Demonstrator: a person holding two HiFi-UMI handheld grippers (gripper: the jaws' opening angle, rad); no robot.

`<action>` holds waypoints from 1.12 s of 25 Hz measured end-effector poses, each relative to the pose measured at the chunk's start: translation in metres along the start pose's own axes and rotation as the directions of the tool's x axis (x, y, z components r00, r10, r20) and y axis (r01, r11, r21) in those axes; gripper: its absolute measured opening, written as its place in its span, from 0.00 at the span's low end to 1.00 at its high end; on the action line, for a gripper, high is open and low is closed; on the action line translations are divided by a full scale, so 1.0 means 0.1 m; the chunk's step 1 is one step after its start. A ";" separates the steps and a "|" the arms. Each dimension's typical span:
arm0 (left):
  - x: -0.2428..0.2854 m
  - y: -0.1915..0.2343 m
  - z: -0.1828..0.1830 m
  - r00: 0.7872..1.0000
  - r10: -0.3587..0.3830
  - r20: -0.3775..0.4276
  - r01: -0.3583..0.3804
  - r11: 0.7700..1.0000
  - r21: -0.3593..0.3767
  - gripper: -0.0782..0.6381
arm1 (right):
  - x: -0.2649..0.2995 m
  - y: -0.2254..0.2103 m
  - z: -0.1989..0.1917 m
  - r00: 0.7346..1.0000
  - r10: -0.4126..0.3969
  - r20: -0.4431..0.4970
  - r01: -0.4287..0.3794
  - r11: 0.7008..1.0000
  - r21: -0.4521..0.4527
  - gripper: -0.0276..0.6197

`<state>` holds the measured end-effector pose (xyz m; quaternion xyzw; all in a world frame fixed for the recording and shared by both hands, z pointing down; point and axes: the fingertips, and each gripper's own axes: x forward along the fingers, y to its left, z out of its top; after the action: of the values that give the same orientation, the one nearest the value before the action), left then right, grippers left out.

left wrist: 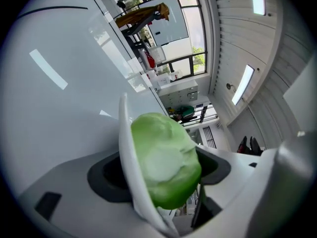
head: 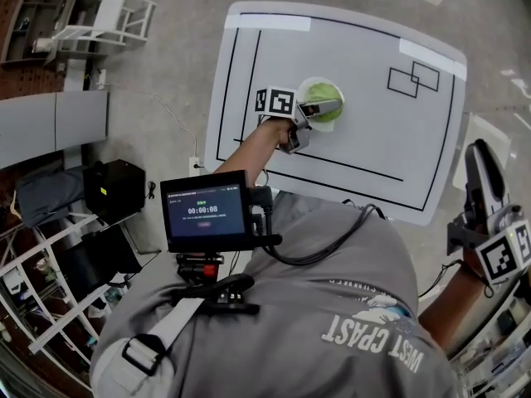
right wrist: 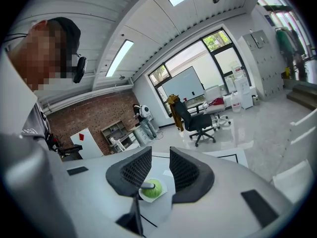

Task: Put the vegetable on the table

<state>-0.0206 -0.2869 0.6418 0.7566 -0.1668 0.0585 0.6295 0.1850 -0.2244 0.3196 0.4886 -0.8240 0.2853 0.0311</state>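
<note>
A round green vegetable (head: 329, 116) lies on a white plate (head: 338, 89) on the white table (head: 373, 148). My left gripper (head: 319, 114) is turned on its side at the plate, one finger lying across the top of the vegetable. In the left gripper view the vegetable (left wrist: 166, 157) fills the gap between the jaws. It rests against the upper pad, and the plate's rim (left wrist: 126, 152) stands between it and the lower pad. My right gripper (head: 481, 160) hangs off the table's right edge, jaws (right wrist: 161, 170) apart and empty. In its view the vegetable (right wrist: 154, 188) shows far off.
Black tape lines frame the tabletop, with two overlapping outlined rectangles (head: 413, 80) at its far right. A small monitor (head: 206, 212) sits on the person's chest rig. On the floor to the left are a black box (head: 116, 187) and white racks (head: 108, 19). An office chair (right wrist: 198, 123) stands beyond.
</note>
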 end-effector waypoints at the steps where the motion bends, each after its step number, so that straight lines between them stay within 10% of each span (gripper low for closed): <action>1: 0.01 0.00 -0.02 1.000 -0.001 -0.014 0.001 1.000 0.003 0.62 | -0.01 0.00 0.00 1.000 -0.002 -0.001 0.002 1.000 0.000 0.19; 14: -0.09 0.11 -0.05 0.990 0.023 -0.141 -0.011 0.997 0.080 0.59 | 0.01 0.00 -0.05 1.000 -0.001 0.002 0.001 1.000 0.008 0.19; 20: -0.13 0.16 -0.20 0.953 0.134 -0.271 -0.066 0.967 0.247 0.59 | 0.03 0.00 -0.06 1.000 0.002 0.000 -0.002 1.000 0.007 0.19; 28: -0.25 0.35 -0.07 0.957 0.189 -0.221 -0.132 0.960 0.248 0.60 | 0.10 0.03 -0.15 1.000 0.014 -0.005 -0.014 1.000 0.010 0.19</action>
<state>-0.0544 -0.2815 0.6685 0.7955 -0.1420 0.2209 0.5461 0.1742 -0.2238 0.3338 0.4822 -0.8260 0.2906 0.0287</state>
